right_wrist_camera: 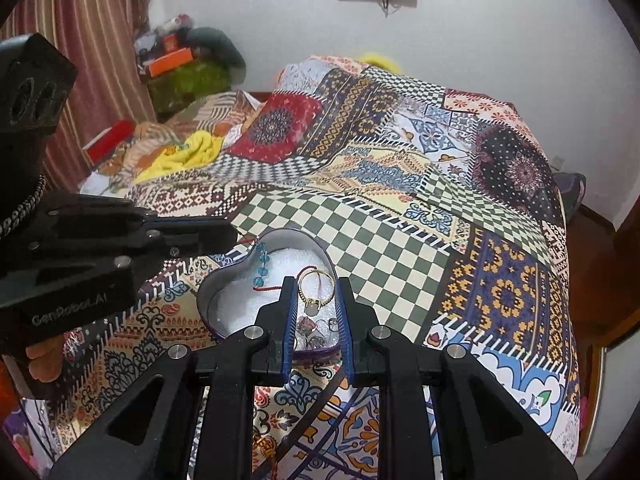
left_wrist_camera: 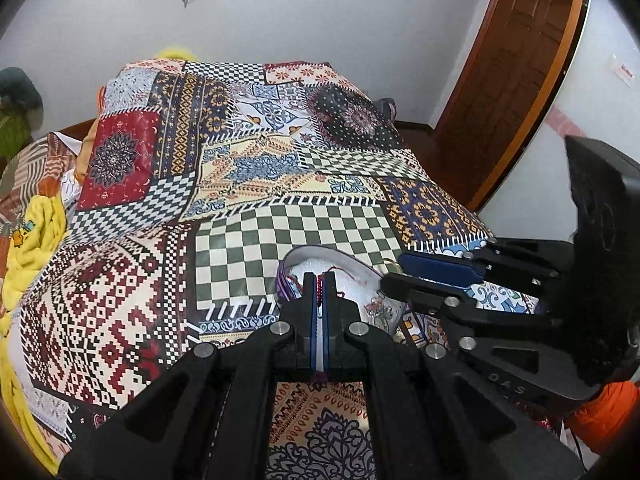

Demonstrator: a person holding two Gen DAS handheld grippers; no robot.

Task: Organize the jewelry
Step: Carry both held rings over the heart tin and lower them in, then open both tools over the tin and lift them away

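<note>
Left gripper [left_wrist_camera: 319, 280]: jaws were pinched together on a red beaded strand [left_wrist_camera: 319, 289], its tips over the near-left rim of the heart-shaped tin [right_wrist_camera: 224, 280].
Strand: a thin red cord [right_wrist_camera: 276, 289] ran from the clamp across the white lining, with blue beads [right_wrist_camera: 261, 264] lying in the tin's upper left lobe.
Tin: sat on the patchwork bedspread [left_wrist_camera: 304, 224], between the two tools.
Gold ring [right_wrist_camera: 316, 284]: lay on the lining – framed by the right fingers.
Right gripper [right_wrist_camera: 318, 294]: jaws stood apart, holding nothing, above the tin's near edge.
Step, as judged: lower the strand fully inside before letting go – otherwise its cord could snag the ring.
</note>
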